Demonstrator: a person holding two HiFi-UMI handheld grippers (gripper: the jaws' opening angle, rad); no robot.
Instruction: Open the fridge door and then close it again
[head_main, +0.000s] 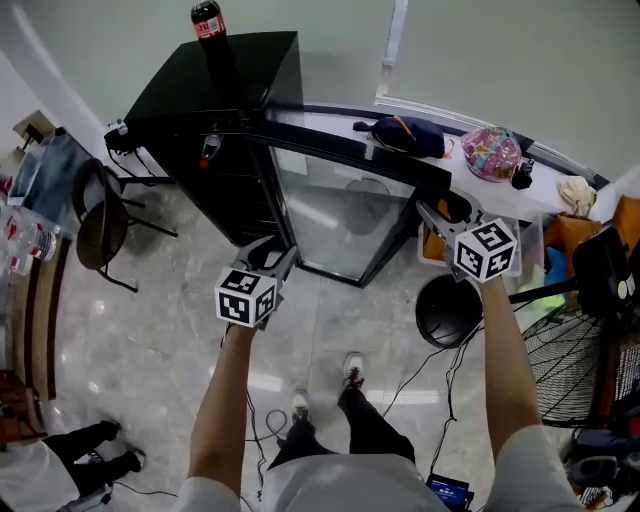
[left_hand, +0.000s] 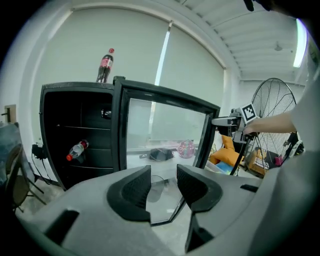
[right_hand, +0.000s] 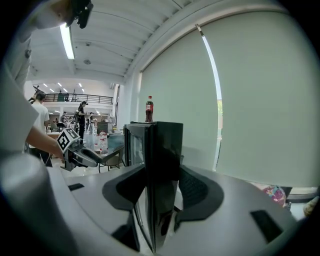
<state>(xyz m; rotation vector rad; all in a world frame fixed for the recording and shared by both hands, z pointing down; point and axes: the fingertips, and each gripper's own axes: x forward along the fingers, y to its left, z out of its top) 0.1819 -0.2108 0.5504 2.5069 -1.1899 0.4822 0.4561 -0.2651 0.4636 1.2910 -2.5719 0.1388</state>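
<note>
- Pale marble floor (head_main: 150, 340), grey blind behind; low black fridge (head_main: 225, 100) is seen upper left of head view, backed to the wall.
- Progress, as judged: opening looks done. Door (head_main: 345, 215) is swung wide, roughly square to the cabinet, reaching toward centre-right of frame. Closing is left to do; whether the swing back is begun can't be told.
- R gripper (head_main: 432, 214): clamped on door's free edge, right of centre in head view. In its own view the dark door frame is pinched betw. both pads.
- L gripper (head_main: 282, 254): jaws apart, nothing betw. them; held just left of door's lower edge in head view, not touching.
- Fridge look: black casing, glass-panel door w/ black frame, dark shelves exposed. One bottle (left_hand: 77, 149) is seen lying on a shelf; a cola bottle (head_main: 208, 20) is stood on top.
</note>
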